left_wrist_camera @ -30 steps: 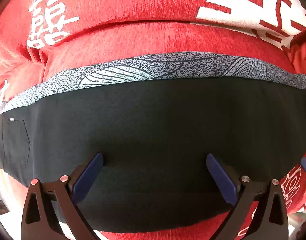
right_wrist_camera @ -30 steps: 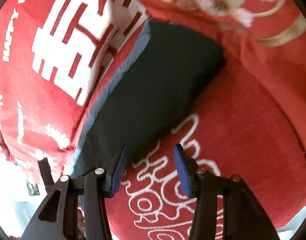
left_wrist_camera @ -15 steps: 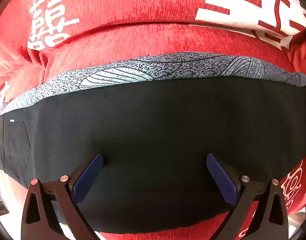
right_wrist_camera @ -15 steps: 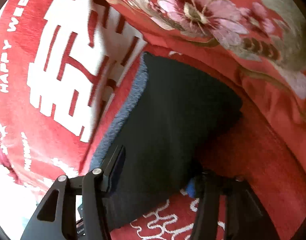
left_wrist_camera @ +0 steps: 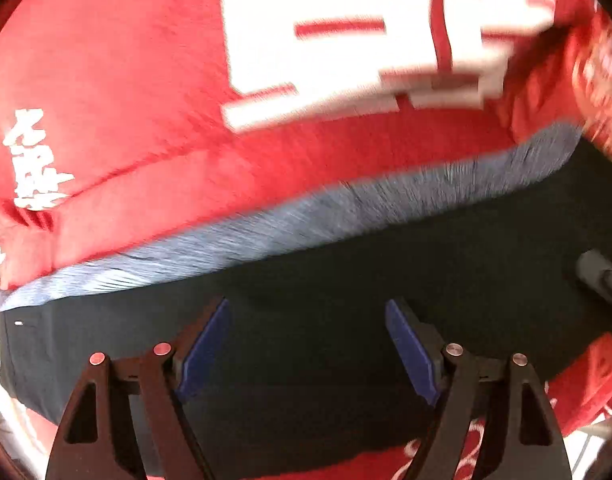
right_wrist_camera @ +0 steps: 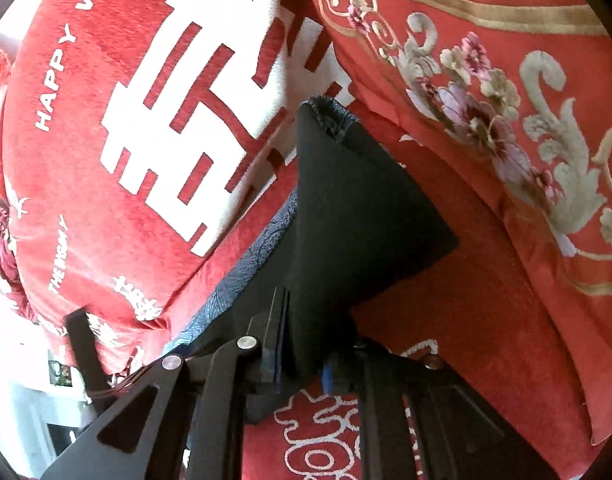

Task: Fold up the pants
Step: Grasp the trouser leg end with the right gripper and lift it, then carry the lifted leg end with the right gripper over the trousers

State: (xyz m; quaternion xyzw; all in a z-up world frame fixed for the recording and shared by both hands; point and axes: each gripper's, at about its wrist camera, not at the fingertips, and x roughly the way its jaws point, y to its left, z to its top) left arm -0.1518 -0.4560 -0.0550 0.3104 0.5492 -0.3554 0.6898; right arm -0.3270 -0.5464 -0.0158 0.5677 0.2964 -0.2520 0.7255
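Pinching one end of the long black cloth pants [right_wrist_camera: 346, 216] on the red patterned bedspread [right_wrist_camera: 486, 320], my right gripper [right_wrist_camera: 301, 364] lifts it (closing); left gripper [left_wrist_camera: 306, 344] spread above, closing; cross-fold remains.

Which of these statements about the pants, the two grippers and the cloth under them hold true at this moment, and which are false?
1. The right gripper has black pants fabric between its closing jaws. True.
2. The left gripper is clamped shut on the pants. False: its blue pads stand apart above the fabric, though the jaws are closing.
3. A grey patterned band runs along one edge of the pants. True.
4. The pants lie on a plain blue sheet. False: they lie on a red cover with white characters.
5. A floral red cloth lies beside the pants. True.
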